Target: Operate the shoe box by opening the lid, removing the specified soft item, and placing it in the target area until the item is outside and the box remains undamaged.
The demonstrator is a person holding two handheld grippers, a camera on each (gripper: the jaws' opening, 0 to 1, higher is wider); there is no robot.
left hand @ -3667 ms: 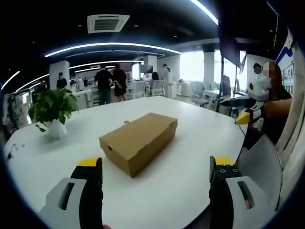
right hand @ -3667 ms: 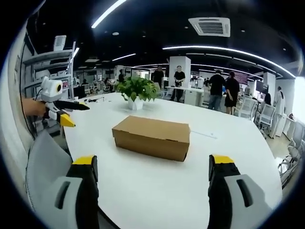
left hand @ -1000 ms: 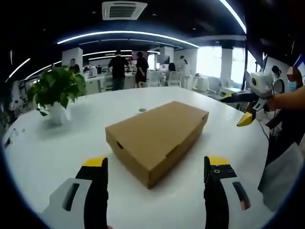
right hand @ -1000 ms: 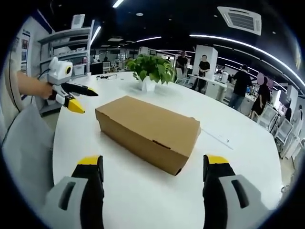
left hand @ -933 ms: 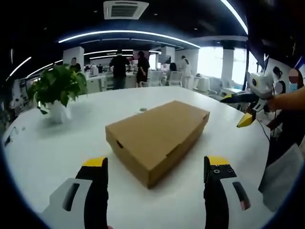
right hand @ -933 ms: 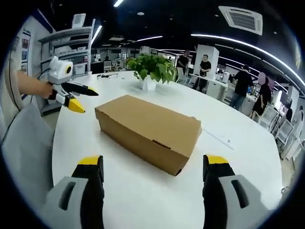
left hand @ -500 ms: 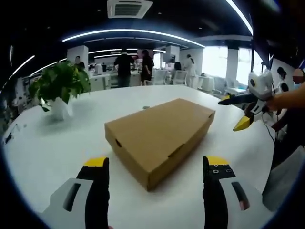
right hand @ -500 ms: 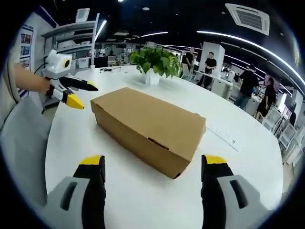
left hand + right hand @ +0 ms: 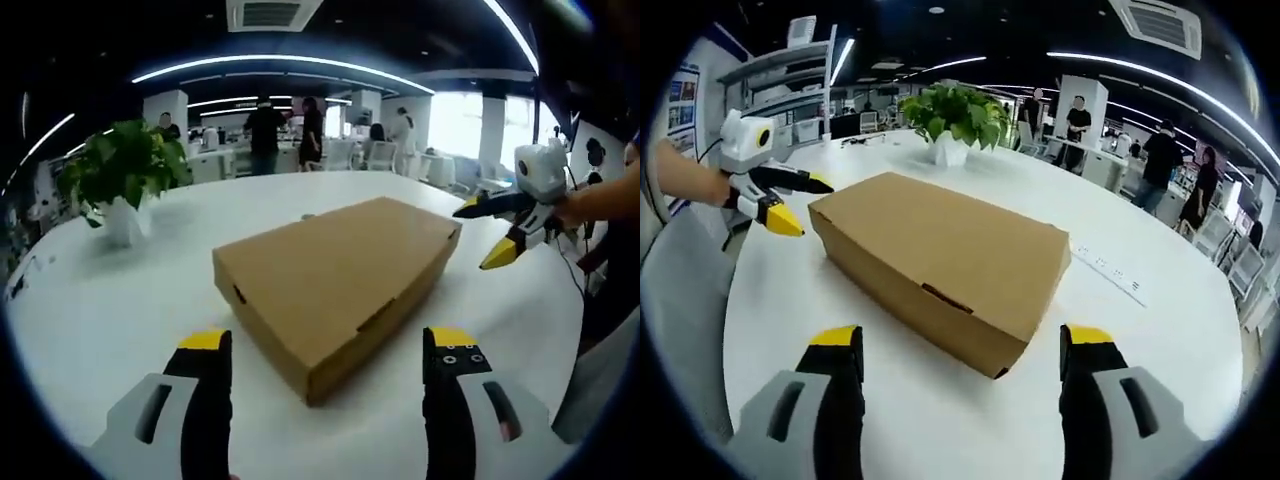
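A closed brown cardboard shoe box (image 9: pixel 335 275) (image 9: pixel 940 255) lies flat on the white table (image 9: pixel 120 300) (image 9: pixel 1160 330), lid down. My left gripper (image 9: pixel 325 355) is open just in front of one short end of the box, nothing between its jaws. My right gripper (image 9: pixel 960 350) is open just in front of the box's long side with the lid tab. Each gripper also appears from the side in the other view, open: the right one (image 9: pixel 495 232) beyond the box's right corner, the left one (image 9: pixel 785 205) by the box's left end. The soft item is hidden.
A potted green plant (image 9: pixel 120 180) (image 9: pixel 950 120) stands on the table beyond the box. A white power strip (image 9: pixel 1110 272) lies on the table past the box. Several people (image 9: pixel 265 130) stand among desks and chairs in the office behind. A sleeve (image 9: pixel 600 200) shows at right.
Both cameras have come closer to the box, which looms larger. The grippers stay open and the lid stays down.
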